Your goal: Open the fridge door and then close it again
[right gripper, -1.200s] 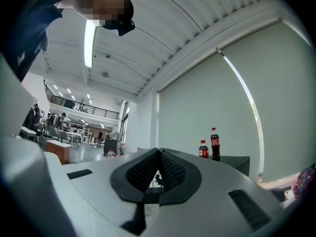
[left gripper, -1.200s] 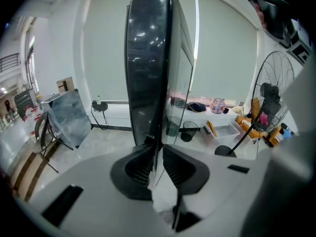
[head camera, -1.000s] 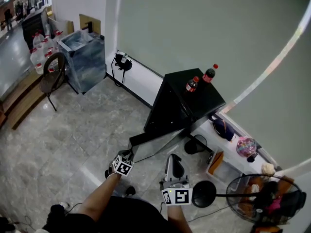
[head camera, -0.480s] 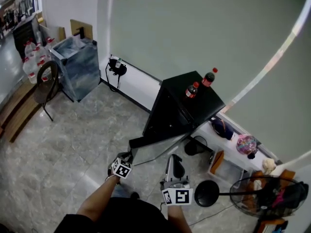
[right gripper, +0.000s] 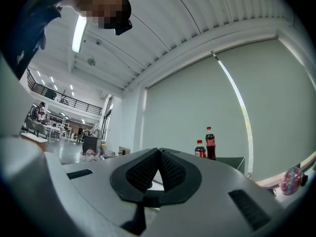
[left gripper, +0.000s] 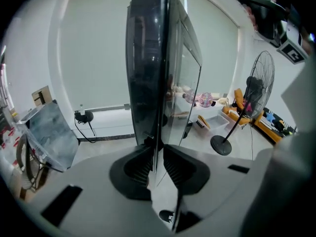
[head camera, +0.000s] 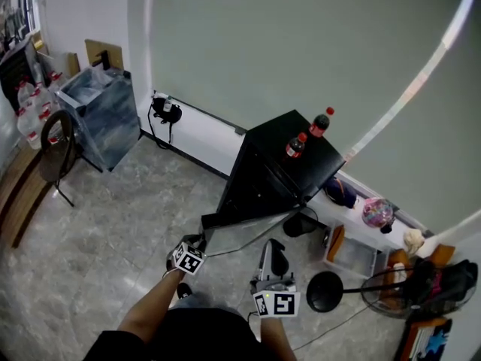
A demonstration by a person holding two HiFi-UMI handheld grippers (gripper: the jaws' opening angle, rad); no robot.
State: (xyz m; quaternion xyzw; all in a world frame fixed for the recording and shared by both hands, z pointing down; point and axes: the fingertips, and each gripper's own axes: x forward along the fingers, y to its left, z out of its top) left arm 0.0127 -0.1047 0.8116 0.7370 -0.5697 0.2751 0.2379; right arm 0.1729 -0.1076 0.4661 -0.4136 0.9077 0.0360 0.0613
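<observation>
A small black fridge (head camera: pixel 282 160) stands against the wall with two cola bottles (head camera: pixel 322 122) on top. Its door (head camera: pixel 244 228) hangs open toward me. My left gripper (head camera: pixel 197 243) is shut on the door's free edge. In the left gripper view the thin door edge (left gripper: pixel 159 83) runs upright between the ribbed pads (left gripper: pixel 140 164) of the left gripper (left gripper: pixel 157 154). My right gripper (head camera: pixel 272 253) hovers beside the door, shut and holding nothing. In the right gripper view the right gripper (right gripper: pixel 159 154) points slightly upward, with the bottles (right gripper: pixel 210 142) beyond it.
A standing fan (head camera: pixel 409 288) with a round base (head camera: pixel 325 292) is on the floor at the right, next to a low white shelf (head camera: pixel 361 228) with small items. A lined bin (head camera: pixel 98 115) and a chair (head camera: pixel 52 138) stand at the left wall.
The head view has drifted, so the bin and chair sit further left in the picture. My left gripper keeps its hold on the door edge, and the right gripper stays beside it.
</observation>
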